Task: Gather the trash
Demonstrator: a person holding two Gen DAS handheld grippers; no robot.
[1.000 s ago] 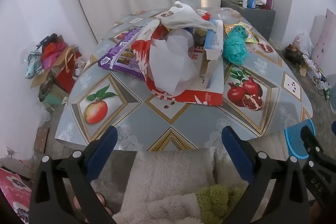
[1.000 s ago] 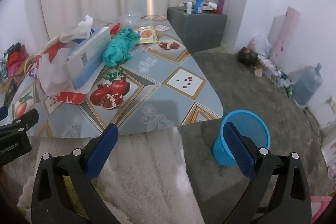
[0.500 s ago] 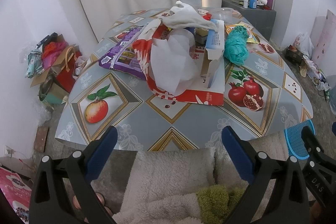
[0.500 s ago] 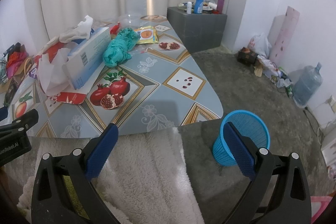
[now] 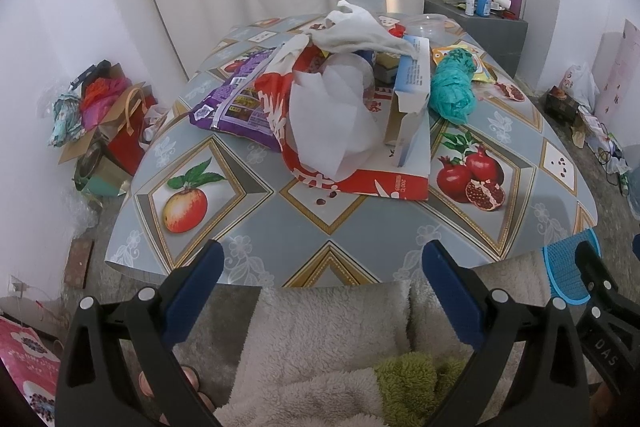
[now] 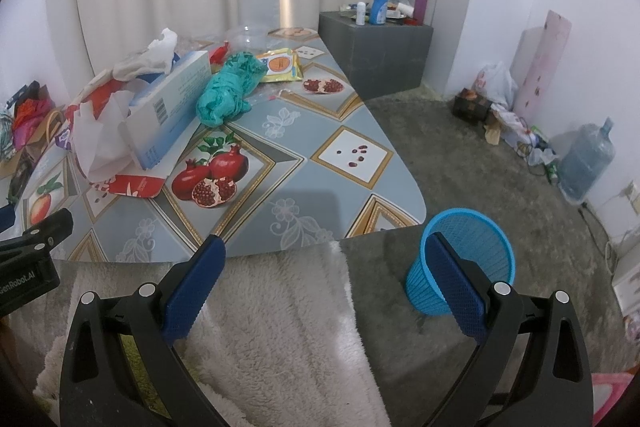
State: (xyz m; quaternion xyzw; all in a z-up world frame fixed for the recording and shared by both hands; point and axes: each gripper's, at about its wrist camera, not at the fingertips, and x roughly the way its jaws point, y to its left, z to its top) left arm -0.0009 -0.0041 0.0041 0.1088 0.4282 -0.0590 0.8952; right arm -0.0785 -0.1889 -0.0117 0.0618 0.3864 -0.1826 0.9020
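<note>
Trash is heaped on a low table (image 5: pixel 248 223) with a fruit-print cloth: white tissue paper (image 5: pixel 332 115), a red printed wrapper (image 5: pixel 360 183), a purple snack bag (image 5: pixel 236 107), a pale blue tissue box (image 5: pixel 410 83) (image 6: pixel 168 107), a teal crumpled bag (image 5: pixel 454 91) (image 6: pixel 228 87), a yellow packet (image 6: pixel 280 65). A blue mesh bin (image 6: pixel 464 259) (image 5: pixel 564 267) stands on the carpet off the table's right corner. My left gripper (image 5: pixel 320 263) is open, short of the table's near edge. My right gripper (image 6: pixel 324 259) is open too, with the bin behind its right finger.
A fluffy white and green blanket (image 5: pixel 320 339) lies below both grippers. Bags and boxes (image 5: pixel 104 119) are piled by the left wall. A grey cabinet (image 6: pixel 376 47) with bottles stands behind the table. A water jug (image 6: pixel 584 159) and clutter line the right wall.
</note>
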